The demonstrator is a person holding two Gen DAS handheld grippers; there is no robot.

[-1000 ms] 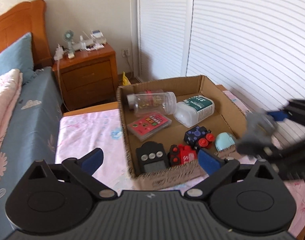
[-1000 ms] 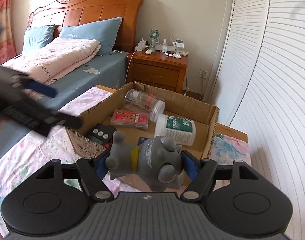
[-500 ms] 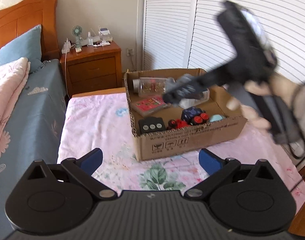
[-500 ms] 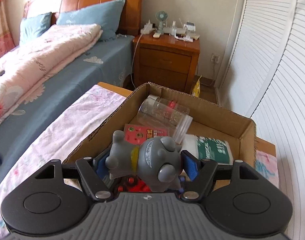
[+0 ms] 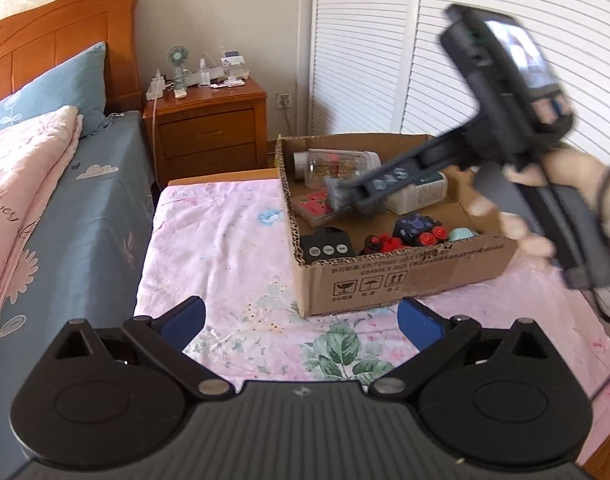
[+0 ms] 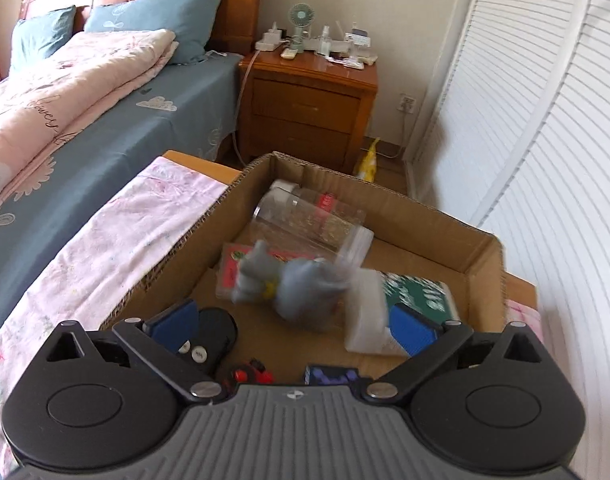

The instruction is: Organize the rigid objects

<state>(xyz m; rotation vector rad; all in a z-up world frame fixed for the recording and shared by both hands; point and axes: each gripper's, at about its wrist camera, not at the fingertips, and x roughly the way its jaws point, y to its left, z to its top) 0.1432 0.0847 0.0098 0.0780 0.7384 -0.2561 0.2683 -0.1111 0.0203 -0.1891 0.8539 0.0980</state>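
Note:
A cardboard box (image 5: pixel 409 280) stands on the pink floral cloth and holds a clear jar (image 5: pixel 333 164), a white bottle (image 6: pixel 417 300), a red card (image 5: pixel 311 204), a black remote (image 5: pixel 327 244) and small toys. My right gripper (image 6: pixel 293 320) is open above the box. A grey toy figure (image 6: pixel 289 284), blurred, is free between and beyond its fingers, over the box floor. In the left wrist view the right gripper (image 5: pixel 345 194) reaches into the box with the grey toy (image 5: pixel 337 192) at its tip. My left gripper (image 5: pixel 301 320) is open and empty above the cloth, in front of the box.
A bed (image 5: pixel 65 208) with blue sheet and pink quilt lies at the left. A wooden nightstand (image 5: pixel 209 128) with a small fan stands behind. White louvred doors (image 5: pixel 385 48) are at the right. The cloth-covered table (image 5: pixel 225 248) extends left of the box.
My right gripper has moved over the box and opened, and the grey toy has left its fingers. My left gripper has pulled back from the box.

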